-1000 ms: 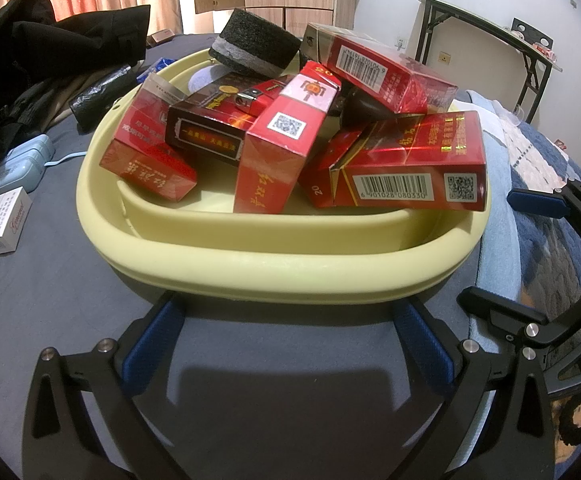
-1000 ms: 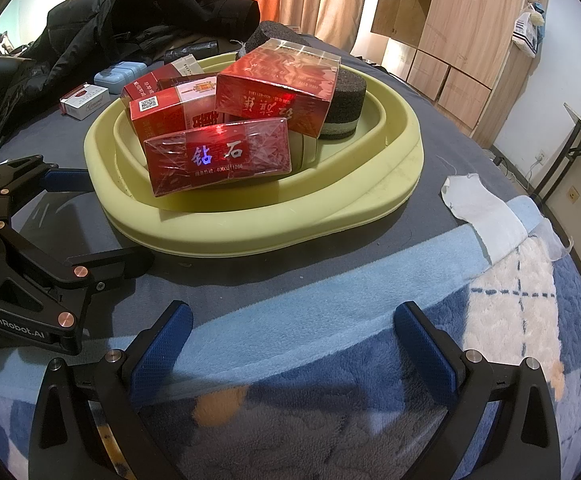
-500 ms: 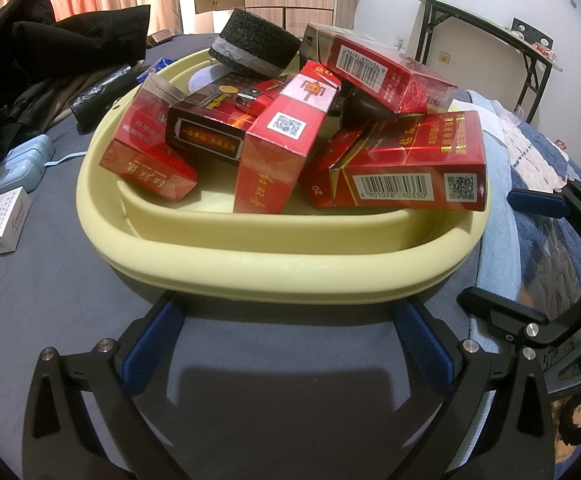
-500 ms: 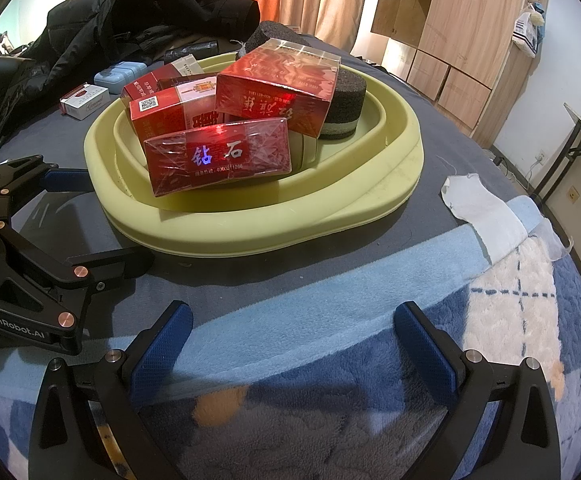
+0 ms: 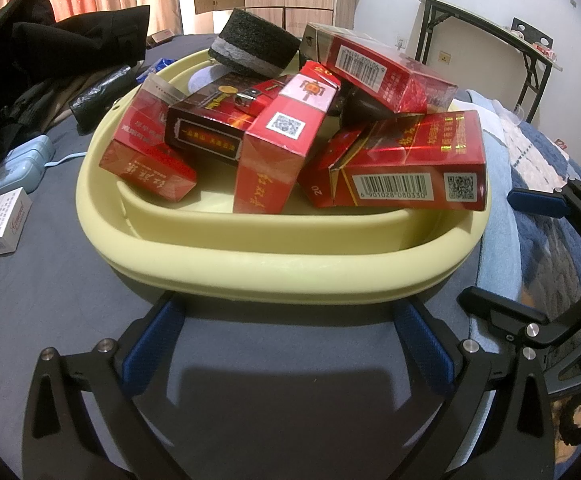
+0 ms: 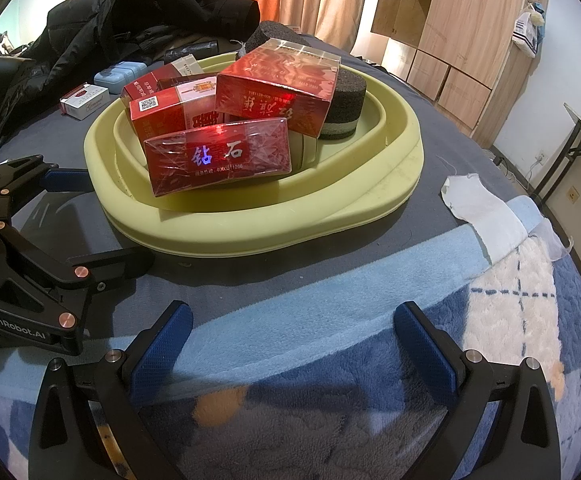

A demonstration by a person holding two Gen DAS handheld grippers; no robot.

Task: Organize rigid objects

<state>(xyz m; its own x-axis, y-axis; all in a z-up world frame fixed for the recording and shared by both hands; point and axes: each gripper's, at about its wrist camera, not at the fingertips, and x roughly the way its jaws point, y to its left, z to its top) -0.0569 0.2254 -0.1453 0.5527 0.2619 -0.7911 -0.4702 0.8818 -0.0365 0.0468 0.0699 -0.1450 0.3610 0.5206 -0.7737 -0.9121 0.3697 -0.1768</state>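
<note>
A pale yellow basin sits on a bed, heaped with several red cigarette boxes, a dark maroon box and a black round sponge. A white cigarette pack lies outside the basin on the grey sheet. My left gripper is open just in front of the basin's near rim, holding nothing. My right gripper is open over the blue blanket, short of the basin, also holding nothing. Each gripper shows at the edge of the other's view.
A black jacket is piled beyond the basin. A light blue case lies near the white pack. A white cloth rests on the blanket edge. A folding table and wooden cabinets stand by the wall.
</note>
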